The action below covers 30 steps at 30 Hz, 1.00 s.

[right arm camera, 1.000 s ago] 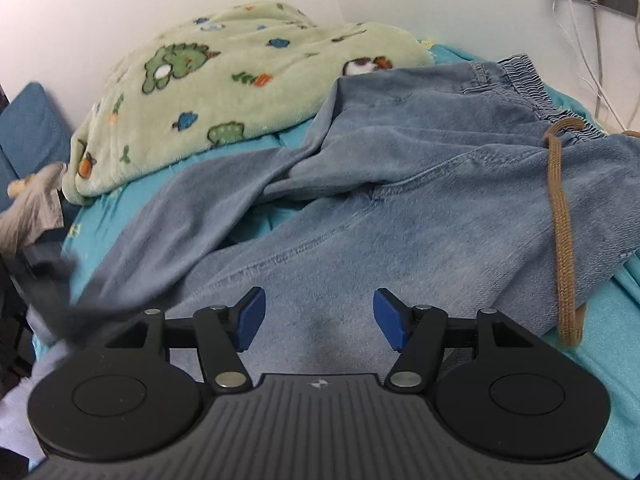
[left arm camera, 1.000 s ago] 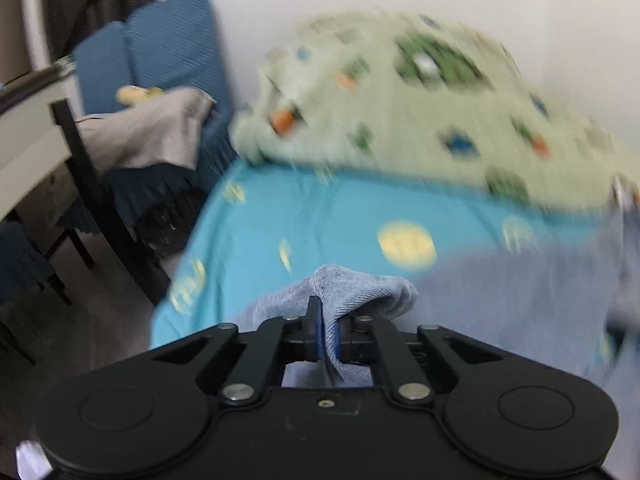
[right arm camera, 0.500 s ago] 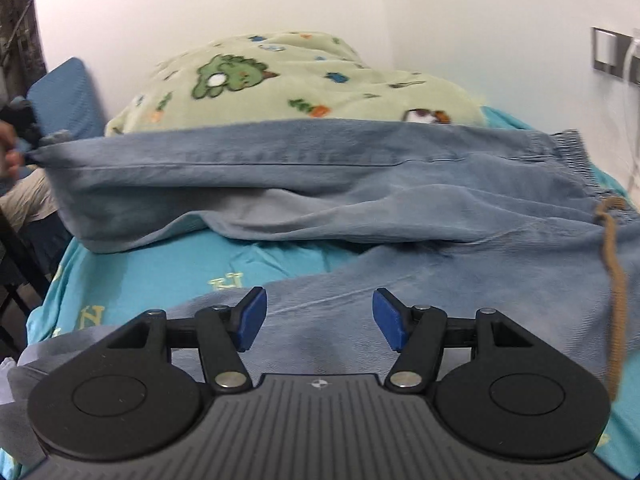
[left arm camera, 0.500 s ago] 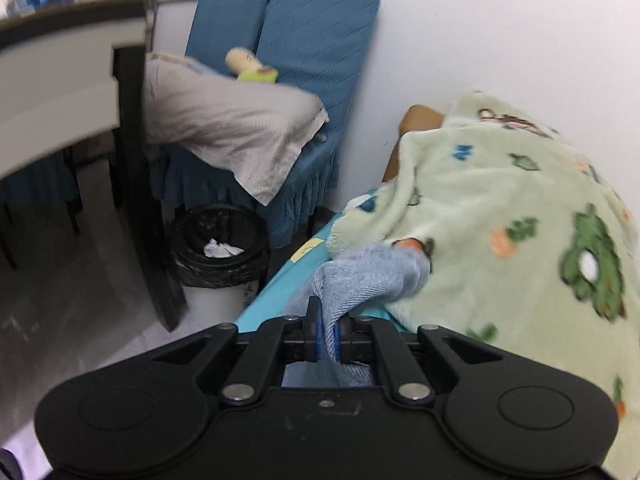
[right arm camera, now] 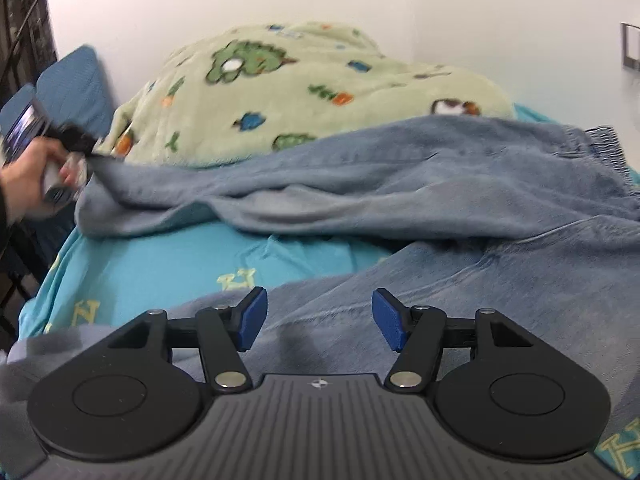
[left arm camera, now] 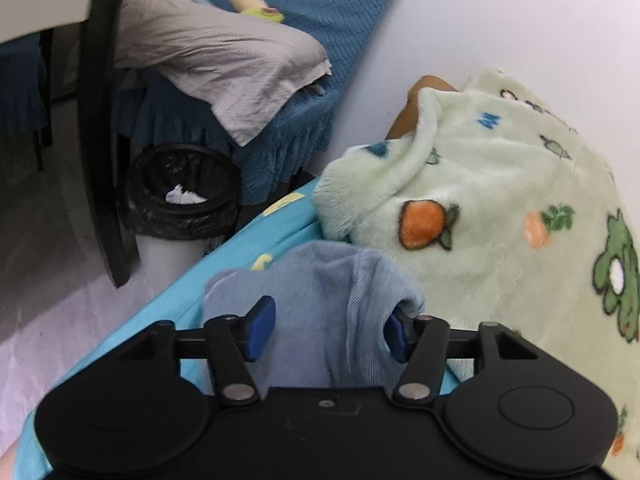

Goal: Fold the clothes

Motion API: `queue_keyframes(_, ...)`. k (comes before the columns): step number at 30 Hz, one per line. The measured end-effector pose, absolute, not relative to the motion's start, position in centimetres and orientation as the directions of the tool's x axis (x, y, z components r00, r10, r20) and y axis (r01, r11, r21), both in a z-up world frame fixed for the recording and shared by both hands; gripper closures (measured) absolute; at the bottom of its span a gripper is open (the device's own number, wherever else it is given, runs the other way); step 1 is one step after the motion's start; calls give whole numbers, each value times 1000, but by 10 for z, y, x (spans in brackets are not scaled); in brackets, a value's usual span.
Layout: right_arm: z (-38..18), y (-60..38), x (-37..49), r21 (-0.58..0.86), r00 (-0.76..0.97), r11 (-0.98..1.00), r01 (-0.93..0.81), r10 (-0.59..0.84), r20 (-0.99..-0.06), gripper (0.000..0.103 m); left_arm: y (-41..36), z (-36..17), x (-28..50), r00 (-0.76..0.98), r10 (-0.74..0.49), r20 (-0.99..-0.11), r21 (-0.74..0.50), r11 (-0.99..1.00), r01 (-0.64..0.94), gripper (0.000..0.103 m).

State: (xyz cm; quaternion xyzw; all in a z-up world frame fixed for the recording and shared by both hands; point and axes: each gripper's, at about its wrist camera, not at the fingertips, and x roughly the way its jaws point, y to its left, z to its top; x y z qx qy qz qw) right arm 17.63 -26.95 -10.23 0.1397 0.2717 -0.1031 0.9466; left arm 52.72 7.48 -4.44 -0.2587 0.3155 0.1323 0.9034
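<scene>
- Since a second ago the left gripper (left arm camera: 326,330) has carried the hem of one jeans leg (left arm camera: 320,296) out to the bed's edge, and its jaws, then pinched on the denim, are now opening; the cloth lies between the blue pads (left arm camera: 260,322) but they no longer press it.
- Right gripper (right arm camera: 316,322) has barely shifted: its jaws stand wide with nothing gripped, hovering over the near jeans leg (right arm camera: 460,304).
- Outward from the left gripper, at 12 o'clock, the released hem sits bunched on the turquoise bedsheet (left arm camera: 240,252); at 2 o'clock the green cartoon blanket (left arm camera: 500,200) lies touching it.
- At 10 o'clock from that gripper, off the bed, a black-lined waste bin (left arm camera: 180,196) stands below a blue chair (left arm camera: 304,40) draped with a grey cloth (left arm camera: 224,60).
- In the right wrist view the far leg (right arm camera: 360,176) stretches from the waistband (right arm camera: 604,148) at 2 o'clock to the person's hand (right arm camera: 28,176) at 9 o'clock.
- Risk, as I judge it: the hem lies close to the mattress edge, so it may slide off toward the bin once freed.
- Risk: the leg rests partly against the blanket, which could drag or wrinkle the fold.
- Risk: the opening pads might snag the bunched hem on withdrawal.
</scene>
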Motion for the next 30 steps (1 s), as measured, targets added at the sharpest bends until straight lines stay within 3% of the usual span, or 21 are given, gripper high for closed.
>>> queue_keyframes(9,-93,-286,157,249,829,911,330,-152,-538,41,126,-75,454,732,-39,-680,-586,629,-511,46)
queue_keyframes(13,-92,-285,157,241,835,916,322,-154,-529,41,134,-88,435,770,-61,-635,-671,538,-511,46)
queue_keyframes(25,-107,-277,173,234,809,923,305,-122,-575,41,61,-60,503,820,-196,-537,-621,750,-227,46)
queue_keyframes(28,-109,-278,176,239,804,918,318,-127,-581,41,60,-55,495,851,-246,-464,-661,735,-148,45)
queue_keyframes(30,-109,-280,176,242,805,914,325,-133,-578,41,71,-51,477,893,-260,-368,-702,707,-84,42)
